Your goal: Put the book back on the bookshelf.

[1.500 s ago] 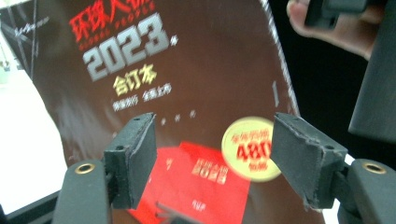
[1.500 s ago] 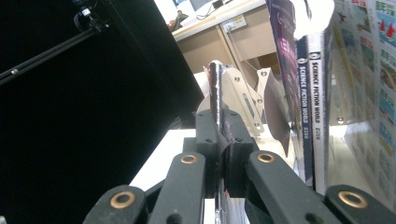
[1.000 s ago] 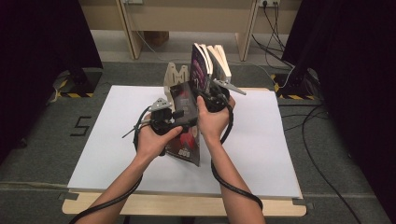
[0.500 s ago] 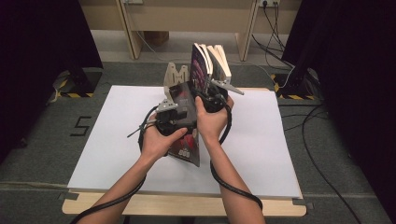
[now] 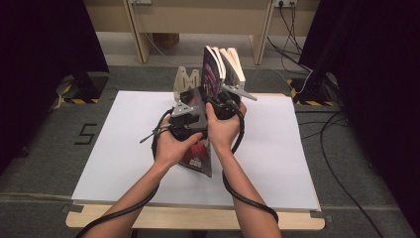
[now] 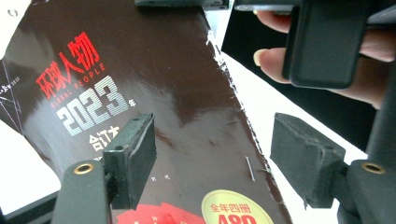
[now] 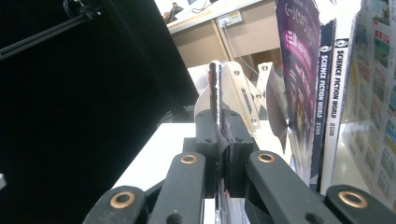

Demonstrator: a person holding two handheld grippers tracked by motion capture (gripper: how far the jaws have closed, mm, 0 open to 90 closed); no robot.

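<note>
A dark red magazine stands on edge at the middle of the white table top, between my two hands. In the right gripper view my right gripper is shut on the magazine's thin glossy edge. In the left gripper view my left gripper is open in front of the magazine's cover with red and white print, its pads apart from it. From above, the left gripper and right gripper sit side by side. Just beyond them stand upright books, also seen as spines.
The white sheet covers the table, with a wooden front edge. Black curtains hang at both sides. Cables lie on the floor to the right. A floor mark "5" is at the left.
My left hand has edged slightly forward and closer to the magazine. The right hand and the magazine have stayed where they were.
</note>
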